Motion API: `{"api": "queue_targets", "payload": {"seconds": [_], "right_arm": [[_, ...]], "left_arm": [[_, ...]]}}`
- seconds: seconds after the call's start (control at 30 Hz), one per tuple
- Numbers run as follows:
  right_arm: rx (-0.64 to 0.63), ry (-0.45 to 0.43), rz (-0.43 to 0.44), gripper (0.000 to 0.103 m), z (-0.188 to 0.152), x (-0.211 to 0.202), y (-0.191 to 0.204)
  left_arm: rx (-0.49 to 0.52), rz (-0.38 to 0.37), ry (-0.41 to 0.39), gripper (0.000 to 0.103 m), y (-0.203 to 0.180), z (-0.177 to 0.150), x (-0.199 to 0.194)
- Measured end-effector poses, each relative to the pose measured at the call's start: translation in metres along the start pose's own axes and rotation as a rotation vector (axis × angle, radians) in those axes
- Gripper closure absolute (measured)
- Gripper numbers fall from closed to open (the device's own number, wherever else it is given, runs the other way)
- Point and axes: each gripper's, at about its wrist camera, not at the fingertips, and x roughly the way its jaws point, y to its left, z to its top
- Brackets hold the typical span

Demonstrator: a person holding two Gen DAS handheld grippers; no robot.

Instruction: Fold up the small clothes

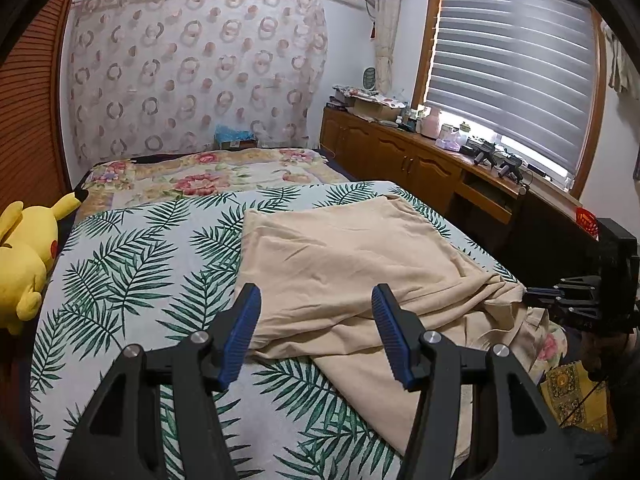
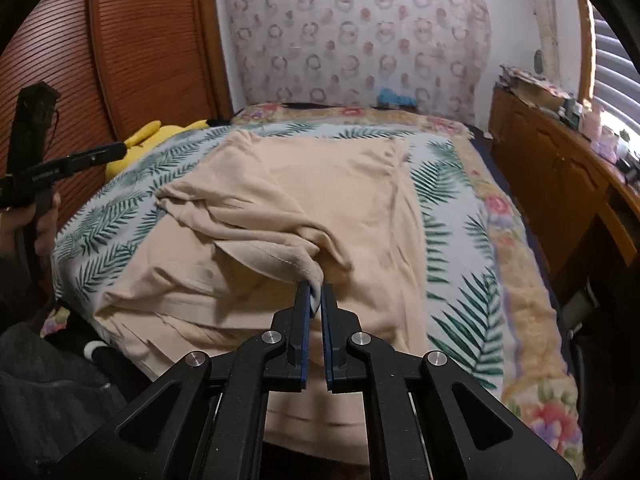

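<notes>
1. The right black tongs (image 2: 316,292) with blue pads were clamped on a bunched edge of the beige cotton garment (image 2: 352,188).
2. The garment lay on the palm-leaf-print bed sheet (image 2: 452,216).
3. The left tongs (image 2: 96,156) hovered beside a yellow plush toy (image 2: 148,140).

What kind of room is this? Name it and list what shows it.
Most likely a home bedroom: a bed with a palm-leaf cover, a yellow plush toy at its edge, wooden cabinets under a window with blinds.
</notes>
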Motion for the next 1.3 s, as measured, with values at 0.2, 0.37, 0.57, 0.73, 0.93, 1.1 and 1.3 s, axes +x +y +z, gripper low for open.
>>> {"api": "queue_targets", "payload": {"seconds": [0.2, 0.37, 0.57, 0.73, 0.93, 1.1, 1.3], "right_arm": [[0.017, -0.02, -0.022, 0.09, 0.005, -0.008, -0.005], [0.012, -0.083, -0.028, 0.067, 0.021, -0.016, 0.0], [-0.03, -0.088, -0.017, 0.06, 0.04, 0.003, 0.014], [-0.092, -0.077, 0.024, 0.058, 0.065, 0.03, 0.036], [-0.184, -0.051, 0.074, 0.049, 0.094, 0.063, 0.073], [-0.222, -0.011, 0.157, 0.049, 0.112, 0.092, 0.098], [-0.286, 0.04, 0.223, 0.048, 0.127, 0.125, 0.135]], "left_arm": [[0.003, 0.023, -0.002, 0.046, 0.003, -0.002, -0.003], [-0.01, 0.033, -0.002, 0.046, 0.009, -0.003, -0.002], [-0.009, 0.051, -0.005, 0.046, 0.013, -0.007, -0.004], [-0.02, 0.07, -0.006, 0.046, 0.022, -0.01, -0.007], [-0.037, 0.099, -0.012, 0.046, 0.037, -0.015, -0.013], [-0.069, 0.127, -0.025, 0.046, 0.053, -0.019, -0.021], [-0.097, 0.159, -0.034, 0.046, 0.071, -0.023, -0.027]]}}
